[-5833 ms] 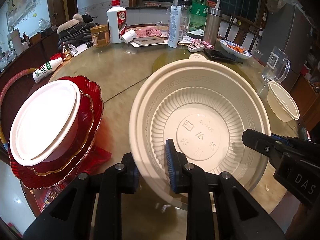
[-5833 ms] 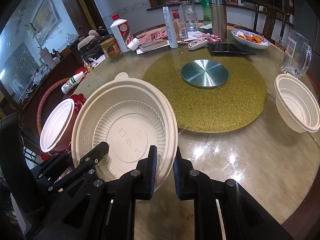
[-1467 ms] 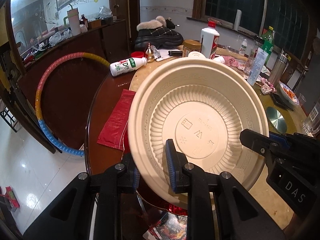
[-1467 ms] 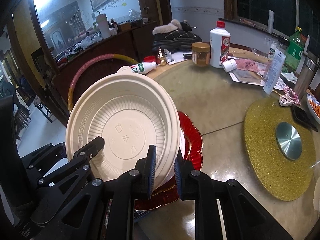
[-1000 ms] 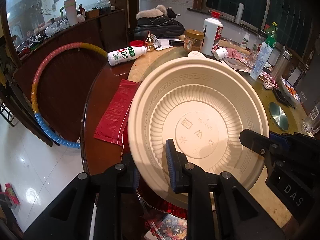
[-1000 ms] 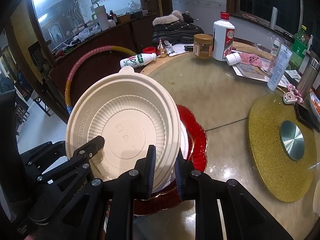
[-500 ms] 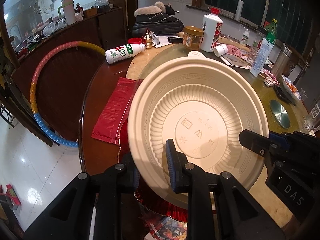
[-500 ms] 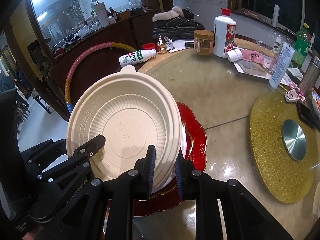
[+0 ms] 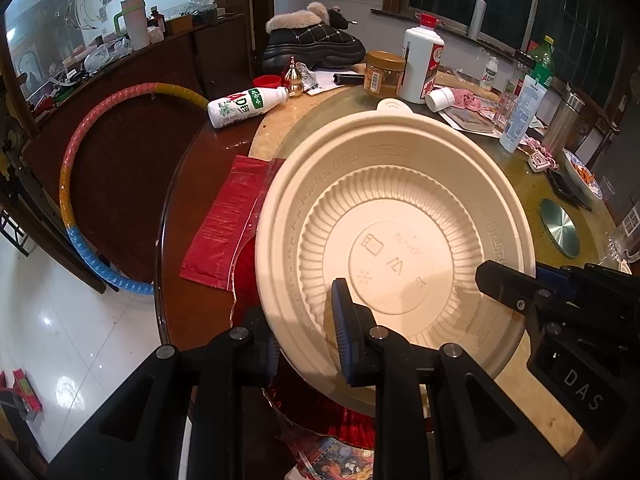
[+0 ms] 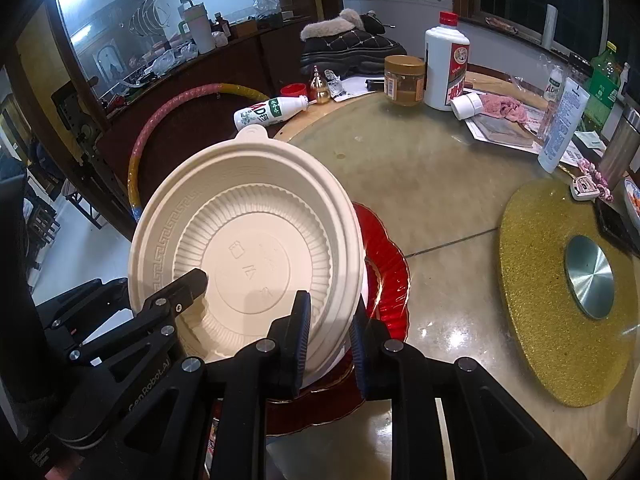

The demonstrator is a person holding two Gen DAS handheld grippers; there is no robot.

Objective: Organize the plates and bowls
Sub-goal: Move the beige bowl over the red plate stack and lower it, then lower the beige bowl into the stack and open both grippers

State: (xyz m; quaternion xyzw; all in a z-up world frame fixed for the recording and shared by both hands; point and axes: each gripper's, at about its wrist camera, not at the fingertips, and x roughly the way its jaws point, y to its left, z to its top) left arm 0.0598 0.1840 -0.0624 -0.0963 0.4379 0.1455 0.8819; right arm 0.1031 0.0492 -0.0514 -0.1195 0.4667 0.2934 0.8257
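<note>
A large cream plastic bowl [image 9: 396, 240] fills the left wrist view and shows in the right wrist view [image 10: 248, 256]. My left gripper [image 9: 304, 336] is shut on its near rim. My right gripper [image 10: 328, 340] is shut on its right rim. The bowl is held tilted over a red scalloped plate [image 10: 384, 264] at the table's near-left edge. A white bowl [image 10: 354, 280] on that plate is mostly hidden under the cream bowl. The red plate also shows in the left wrist view [image 9: 320, 408].
A red packet [image 9: 228, 216] lies left of the plate. A fallen milk bottle [image 10: 268, 114], a jar [image 10: 404, 80] and a white bottle [image 10: 446, 60] stand farther back. A gold turntable [image 10: 560, 280] lies at the right. A hoop [image 9: 80, 184] leans beside the table.
Both grippers carried the cream bowl left from the table's middle to over the red plate. In the last second it has sunk slightly toward the stack.
</note>
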